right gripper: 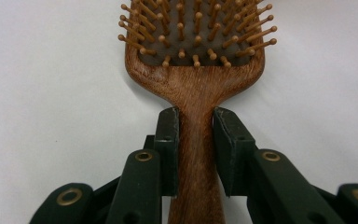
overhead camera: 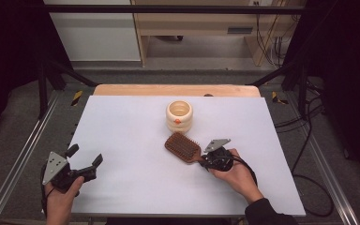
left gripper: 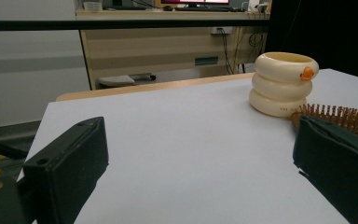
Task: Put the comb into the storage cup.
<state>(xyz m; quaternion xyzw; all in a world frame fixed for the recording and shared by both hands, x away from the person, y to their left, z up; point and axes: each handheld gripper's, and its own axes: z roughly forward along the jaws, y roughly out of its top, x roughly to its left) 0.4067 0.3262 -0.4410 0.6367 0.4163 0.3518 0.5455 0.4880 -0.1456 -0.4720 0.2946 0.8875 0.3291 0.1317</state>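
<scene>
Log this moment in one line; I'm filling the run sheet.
right gripper: shut on hairbrush handle | left gripper: open, idle | cream holder: upright beyond brush

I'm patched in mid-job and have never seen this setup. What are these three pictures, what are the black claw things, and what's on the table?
No robot arm here: a person holds a two-jaw hand tool in each hand. The high view looks down on the white table from above the person's side. The other two pictures come from cameras riding on each tool, looking along its black jaws.

The right gripper is closed on the handle of a wooden hairbrush, bristles up. The left gripper is open and holds nothing, near the table's left front corner. Beyond the brush stands a cream ringed holder with an orange spot, open at the top.
</scene>
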